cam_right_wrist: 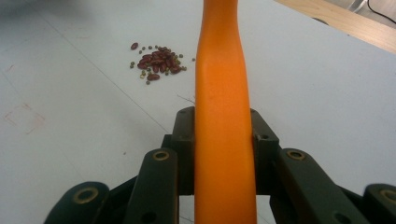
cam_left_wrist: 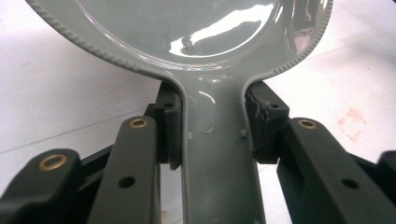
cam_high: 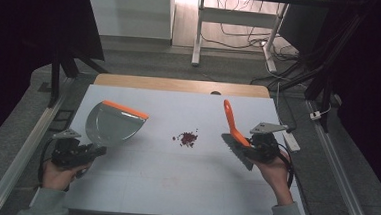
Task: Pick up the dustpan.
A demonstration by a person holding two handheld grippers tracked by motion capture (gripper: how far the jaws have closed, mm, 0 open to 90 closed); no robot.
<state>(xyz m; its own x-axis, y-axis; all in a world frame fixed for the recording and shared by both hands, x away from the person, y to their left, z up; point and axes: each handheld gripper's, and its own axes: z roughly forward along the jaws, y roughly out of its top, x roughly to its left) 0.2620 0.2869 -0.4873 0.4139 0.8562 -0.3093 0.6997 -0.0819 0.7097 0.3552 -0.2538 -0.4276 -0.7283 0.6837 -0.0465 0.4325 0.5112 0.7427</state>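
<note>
The small pile of dark red beans (cam_high: 187,138) lies on the white surface (cam_high: 174,181) between both tongs, nearer the right tongs (cam_high: 256,144) pinching the orange-handled brush (cam_high: 231,121); the left tongs (cam_high: 95,151) pinch the grey plastic dustpan (cam_high: 113,124).

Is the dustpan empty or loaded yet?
Empty. The dustpan shows a bare grey pan in the left gripper view, and the beans lie in a pile on the table, apart from it.

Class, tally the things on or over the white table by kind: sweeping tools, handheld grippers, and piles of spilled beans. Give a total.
Sweeping tools: 2 (grey plastic dustpan with orange lip, orange-handled brush)
Handheld grippers: 2 (left gripper, right gripper)
Piles of dark red beans: 1
Total: 5
</note>
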